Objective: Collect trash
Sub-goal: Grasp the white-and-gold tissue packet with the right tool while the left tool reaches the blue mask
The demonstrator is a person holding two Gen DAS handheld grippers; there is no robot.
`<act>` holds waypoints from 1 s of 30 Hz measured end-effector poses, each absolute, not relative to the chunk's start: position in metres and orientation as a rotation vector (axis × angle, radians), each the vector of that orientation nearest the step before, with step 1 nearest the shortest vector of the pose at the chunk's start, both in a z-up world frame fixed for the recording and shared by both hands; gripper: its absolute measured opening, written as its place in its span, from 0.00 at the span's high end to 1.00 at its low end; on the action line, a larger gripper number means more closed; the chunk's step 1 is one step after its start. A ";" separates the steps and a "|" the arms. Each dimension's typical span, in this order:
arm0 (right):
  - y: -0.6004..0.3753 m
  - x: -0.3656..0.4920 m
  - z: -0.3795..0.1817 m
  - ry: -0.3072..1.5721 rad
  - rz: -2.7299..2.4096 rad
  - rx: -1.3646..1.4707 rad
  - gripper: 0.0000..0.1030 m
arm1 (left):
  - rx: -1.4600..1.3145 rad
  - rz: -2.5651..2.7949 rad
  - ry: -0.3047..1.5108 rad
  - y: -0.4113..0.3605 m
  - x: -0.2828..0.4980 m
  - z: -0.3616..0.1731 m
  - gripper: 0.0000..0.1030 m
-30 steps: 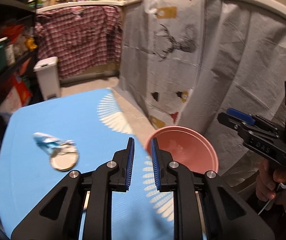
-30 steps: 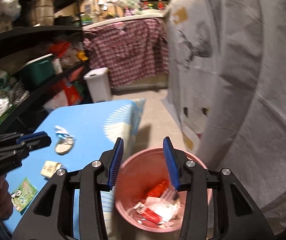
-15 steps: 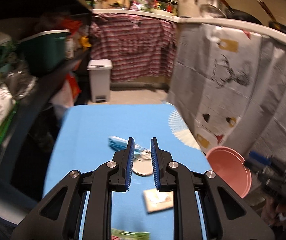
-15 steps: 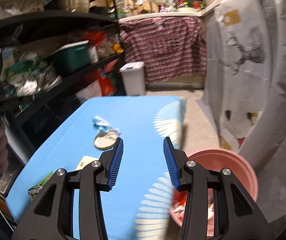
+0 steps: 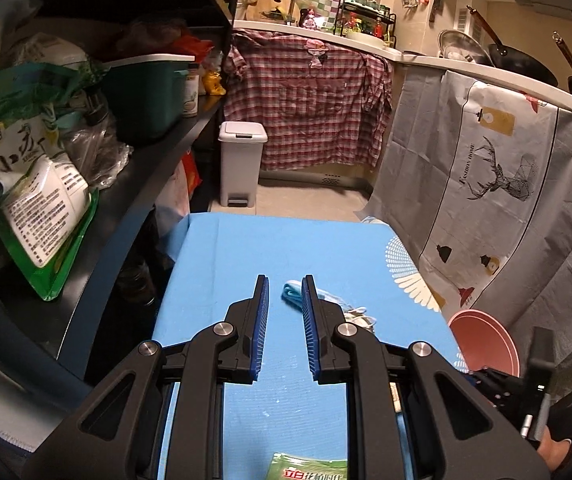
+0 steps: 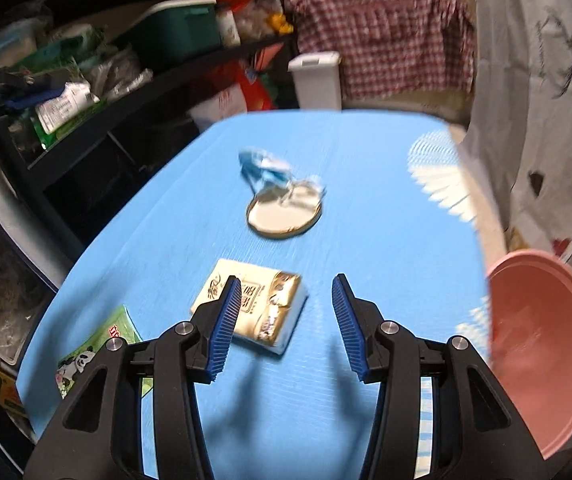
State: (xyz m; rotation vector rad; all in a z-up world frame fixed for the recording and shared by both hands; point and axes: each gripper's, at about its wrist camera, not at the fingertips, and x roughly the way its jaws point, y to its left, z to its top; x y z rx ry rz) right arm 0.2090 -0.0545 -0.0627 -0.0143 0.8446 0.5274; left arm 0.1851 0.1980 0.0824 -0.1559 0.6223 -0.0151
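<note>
Against one second back: both views swung off the pink bin (image 6: 541, 356) and onto the blue table (image 6: 365, 240); bin then centred under the right gripper (image 6: 286, 312) with red and white wrappers visible inside, now pushed to the right edge of both views, interior not visible. Right fingers (image 6: 224, 324) just been opening, now spread wide, nothing between the pads; gold-and-white packet (image 6: 254, 304) lying flat on the table just beyond and partly behind the left-hand finger, not touched. Left gripper (image 5: 284, 328) unchanged in gap: fingers (image 5: 258, 328) narrowly parted, parallel, holding nothing. Trash on the table: crumpled blue-and-white wrapper (image 6: 264, 168) resting against the far side of a round flat lid (image 6: 284, 216), both near table centre; green printed packet (image 6: 98, 344) at the near left corner, its top edge also showing at the bottom of the left view (image 5: 309, 468). In the left view the blue wrapper (image 5: 291, 292) just past the right-hand fingertip, lid mostly hidden behind that finger. Containers elsewhere: white pedal bin (image 5: 242, 160) on the floor beyond the far table edge, lid down; green tub (image 5: 146, 92) on the dark shelf (image 5: 146, 176) at left, contents not visible. Shelf close along the left table edge; grey printed cloth (image 5: 485, 200) hanging close along the right; pink bin standing below the right table edge. Far half of the table bare. Right view motion-blurred
</note>
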 end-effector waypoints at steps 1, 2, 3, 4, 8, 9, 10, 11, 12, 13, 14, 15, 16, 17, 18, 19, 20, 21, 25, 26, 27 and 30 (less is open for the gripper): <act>-0.053 0.212 -0.069 0.872 0.533 -0.003 0.53 | -0.155 -0.015 0.625 0.200 0.185 0.081 0.83; -0.050 0.215 -0.074 0.893 0.537 0.006 0.53 | -0.153 -0.016 0.627 0.201 0.185 0.080 0.83; -0.048 0.218 -0.080 0.920 0.543 0.017 0.53 | -0.151 -0.017 0.630 0.201 0.186 0.078 0.83; -0.047 0.220 -0.084 0.940 0.546 0.026 0.53 | -0.149 -0.018 0.632 0.202 0.187 0.077 0.83; -0.043 0.224 -0.095 0.990 0.563 0.065 0.55 | -0.142 -0.026 0.640 0.201 0.192 0.071 0.83; -0.042 0.224 -0.095 0.991 0.569 0.065 0.58 | -0.141 -0.028 0.641 0.201 0.193 0.070 0.83; -0.041 0.223 -0.094 0.988 0.569 0.062 0.60 | -0.139 -0.030 0.644 0.201 0.195 0.068 0.83; -0.041 0.222 -0.094 0.984 0.570 0.059 0.64 | -0.139 -0.033 0.648 0.200 0.197 0.065 0.83; -0.040 0.222 -0.094 0.981 0.572 0.056 0.65 | -0.138 -0.035 0.651 0.199 0.200 0.064 0.83; -0.040 0.221 -0.093 0.974 0.573 0.053 0.69 | -0.138 -0.037 0.655 0.198 0.203 0.062 0.83; -0.040 0.222 -0.092 0.971 0.574 0.052 0.72 | -0.139 -0.039 0.659 0.197 0.205 0.060 0.83; -0.041 0.222 -0.091 0.967 0.577 0.053 0.73 | -0.142 -0.044 0.665 0.195 0.210 0.056 0.83; -0.042 0.221 -0.090 0.963 0.584 0.052 0.75 | -0.144 -0.046 0.668 0.194 0.212 0.054 0.83; -0.042 0.222 -0.089 0.959 0.589 0.049 0.76 | -0.146 -0.049 0.674 0.193 0.217 0.051 0.83; -0.042 0.221 -0.087 0.951 0.596 0.042 0.76 | -0.147 -0.050 0.678 0.192 0.220 0.048 0.83; -0.042 0.221 -0.086 0.946 0.598 0.037 0.77 | -0.149 -0.052 0.683 0.191 0.224 0.045 0.83; -0.044 0.221 -0.084 0.936 0.600 0.031 0.77 | -0.151 -0.055 0.688 0.189 0.229 0.041 0.83; -0.045 0.221 -0.082 0.930 0.598 0.029 0.77 | -0.152 -0.056 0.692 0.188 0.232 0.038 0.83; -0.057 0.226 -0.076 0.911 0.582 0.052 0.78 | -0.159 -0.062 0.722 0.180 0.251 0.014 0.83; -0.061 0.229 -0.075 0.906 0.572 0.058 0.78 | -0.160 -0.062 0.727 0.179 0.253 0.010 0.83; -0.065 0.231 -0.074 0.904 0.565 0.063 0.78 | -0.167 -0.066 0.737 0.176 0.258 0.001 0.83; -0.076 0.238 -0.075 0.911 0.527 0.086 0.78 | -0.159 -0.073 0.762 0.167 0.269 -0.018 0.83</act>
